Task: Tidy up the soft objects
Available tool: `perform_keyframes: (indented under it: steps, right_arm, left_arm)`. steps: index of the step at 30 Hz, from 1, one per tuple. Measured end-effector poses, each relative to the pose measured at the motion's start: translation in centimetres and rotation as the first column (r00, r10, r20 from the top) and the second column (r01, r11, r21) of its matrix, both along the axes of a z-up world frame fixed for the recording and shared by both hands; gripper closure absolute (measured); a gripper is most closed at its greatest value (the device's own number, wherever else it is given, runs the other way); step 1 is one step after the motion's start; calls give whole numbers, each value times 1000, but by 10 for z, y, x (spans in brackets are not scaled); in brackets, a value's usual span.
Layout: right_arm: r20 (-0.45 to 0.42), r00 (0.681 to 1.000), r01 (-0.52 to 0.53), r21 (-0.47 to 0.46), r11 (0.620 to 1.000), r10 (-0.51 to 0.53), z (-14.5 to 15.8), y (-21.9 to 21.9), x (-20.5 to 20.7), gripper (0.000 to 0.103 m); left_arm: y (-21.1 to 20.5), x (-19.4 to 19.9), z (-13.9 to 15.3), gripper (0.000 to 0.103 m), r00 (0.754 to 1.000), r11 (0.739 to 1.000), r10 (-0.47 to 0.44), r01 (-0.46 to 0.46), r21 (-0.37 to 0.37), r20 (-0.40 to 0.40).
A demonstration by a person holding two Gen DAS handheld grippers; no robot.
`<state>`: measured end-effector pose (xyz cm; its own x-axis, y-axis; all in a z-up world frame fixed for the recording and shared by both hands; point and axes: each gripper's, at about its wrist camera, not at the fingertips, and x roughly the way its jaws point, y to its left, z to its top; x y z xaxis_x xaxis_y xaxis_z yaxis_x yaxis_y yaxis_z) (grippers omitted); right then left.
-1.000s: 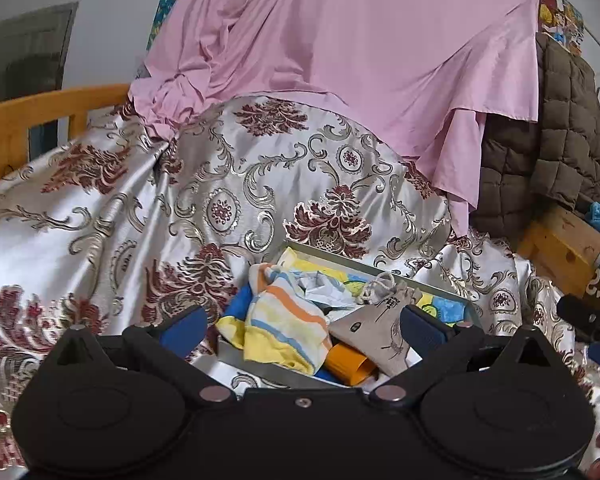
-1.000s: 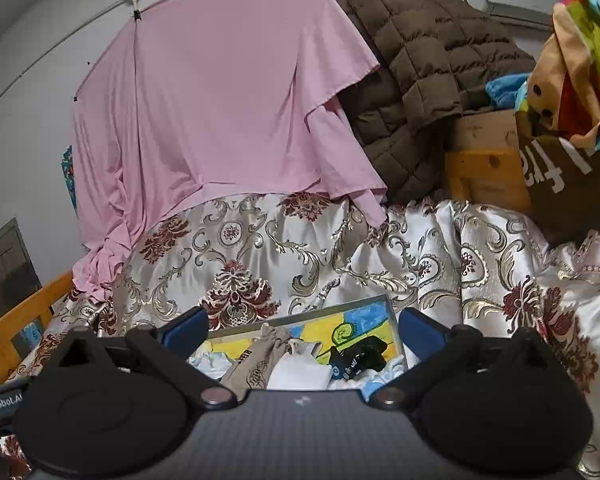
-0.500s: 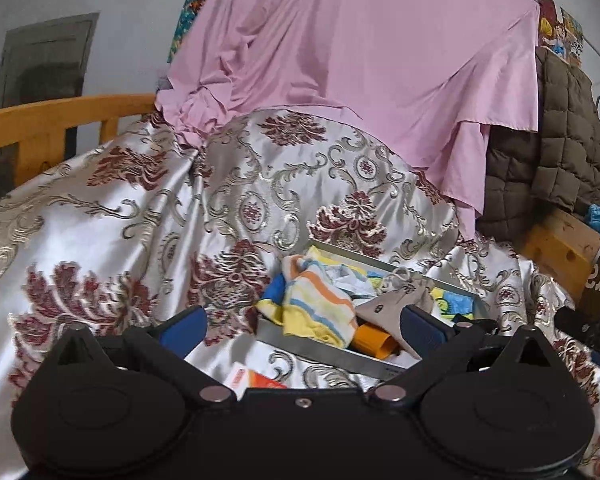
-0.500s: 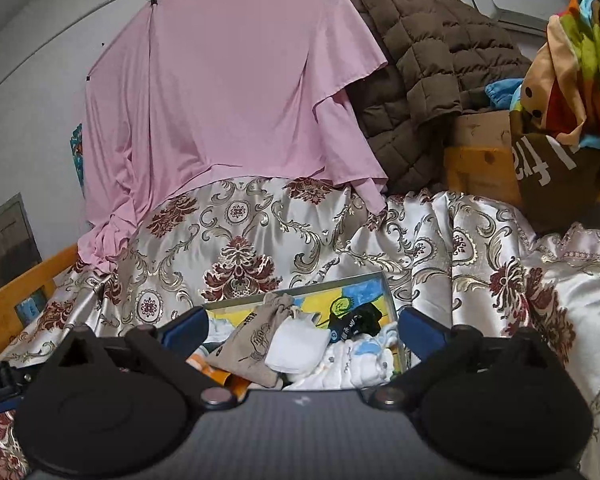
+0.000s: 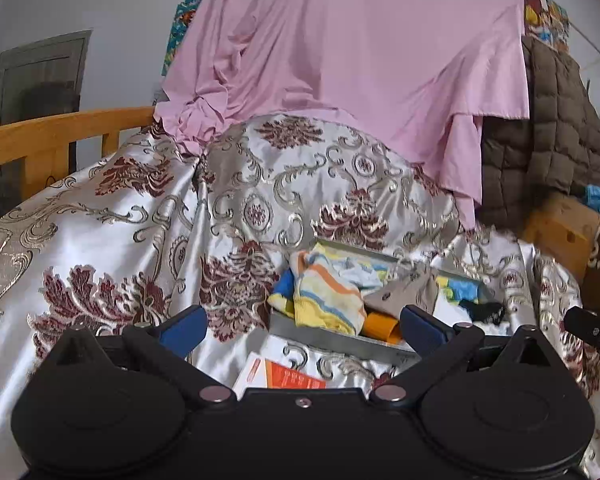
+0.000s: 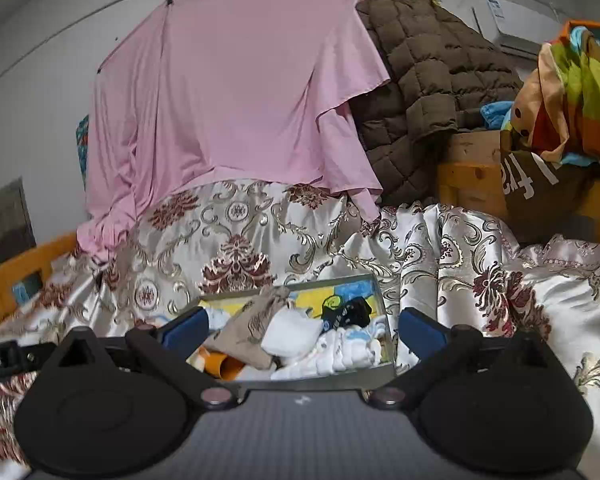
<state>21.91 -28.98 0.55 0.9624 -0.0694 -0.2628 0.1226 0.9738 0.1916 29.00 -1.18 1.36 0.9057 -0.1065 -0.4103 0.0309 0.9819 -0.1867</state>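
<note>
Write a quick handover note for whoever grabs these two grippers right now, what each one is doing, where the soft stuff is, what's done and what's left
Left gripper: open, empty, short of the tray.
Right gripper: open, empty, over the tray's near edge.
The grey tray lies on the patterned bedspread. Heaped in it: striped cloth, beige pouch, white sock, black item, orange piece.
Done: nothing visibly sorted.
Left: pick pieces out and arrange them.
</note>
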Motion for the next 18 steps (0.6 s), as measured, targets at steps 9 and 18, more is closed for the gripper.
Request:
perform_keyframes:
  steps: [9, 18]
  right_arm:
    - [1, 1000, 12, -50, 999, -12, -2, 11, -18, 0]
    - [13, 999, 40, -47, 998, -40, -1, 8, -33, 0]
  left_arm:
    - [-8, -22, -1, 1, 1000, 999, -19, 19, 41, 2]
    - [-11, -37, 6, 1, 999, 997, -31, 28, 71, 38]
